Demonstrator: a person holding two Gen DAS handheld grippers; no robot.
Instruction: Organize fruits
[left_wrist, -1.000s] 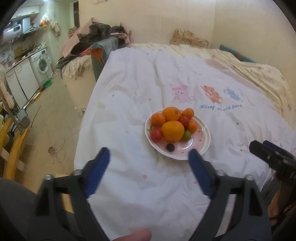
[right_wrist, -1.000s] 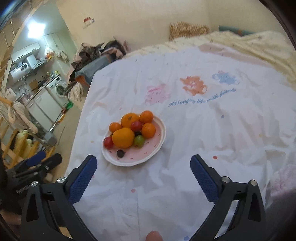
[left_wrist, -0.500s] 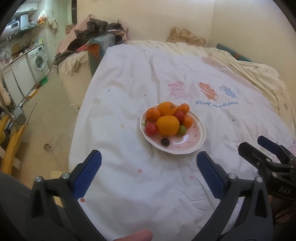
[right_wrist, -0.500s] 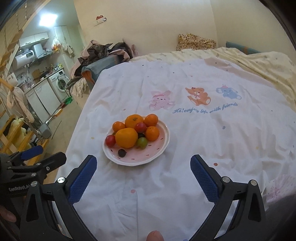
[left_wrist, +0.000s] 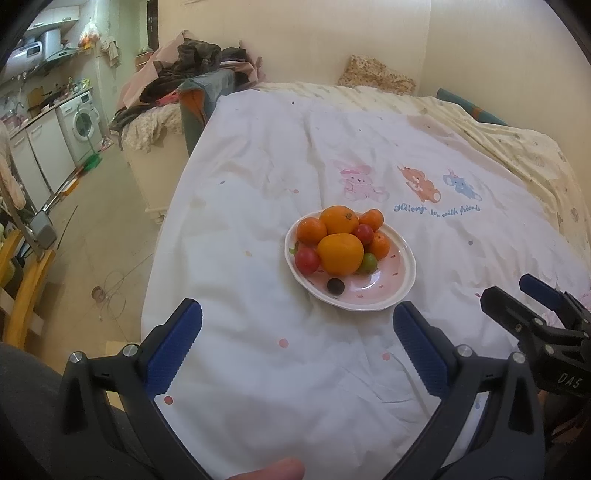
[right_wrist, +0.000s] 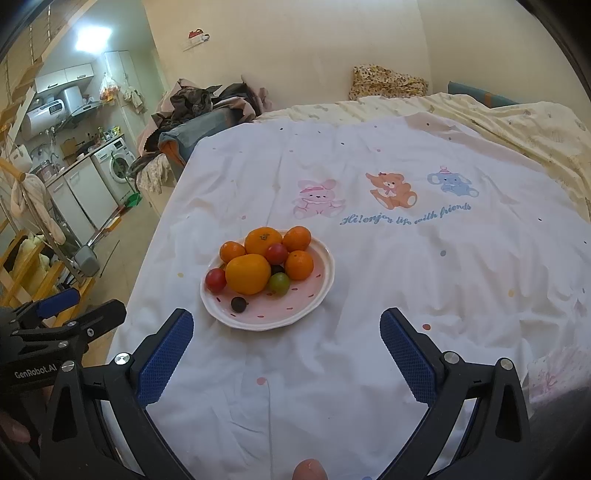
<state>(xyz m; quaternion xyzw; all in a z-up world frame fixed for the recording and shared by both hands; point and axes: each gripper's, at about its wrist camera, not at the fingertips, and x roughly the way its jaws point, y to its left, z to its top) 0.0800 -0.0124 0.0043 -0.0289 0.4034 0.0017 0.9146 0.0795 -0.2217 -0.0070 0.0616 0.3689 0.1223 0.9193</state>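
Note:
A pink plate (left_wrist: 391, 291) (right_wrist: 310, 299) sits on the white bedsheet. It holds several oranges, with a big orange (left_wrist: 340, 254) (right_wrist: 248, 273) in front, red tomatoes (left_wrist: 307, 259) (right_wrist: 215, 279), a green tomato (left_wrist: 368, 263) (right_wrist: 279, 283) and a dark grape (left_wrist: 335, 285) (right_wrist: 239, 304). My left gripper (left_wrist: 295, 326) is open and empty, just short of the plate. My right gripper (right_wrist: 286, 330) is open and empty, near the plate's front rim. Each gripper also shows at the edge of the other's view.
The white sheet (right_wrist: 406, 258) with cartoon animals covers the bed. A yellow blanket (right_wrist: 517, 125) lies at the far right. A pile of clothes (left_wrist: 192, 70) stands beyond the bed's left corner. The floor and a washing machine (left_wrist: 83, 123) are to the left.
Both views have tilted and steadied. My left gripper opened wider at first and now sits a little nearer the plate. The fruit has not moved.

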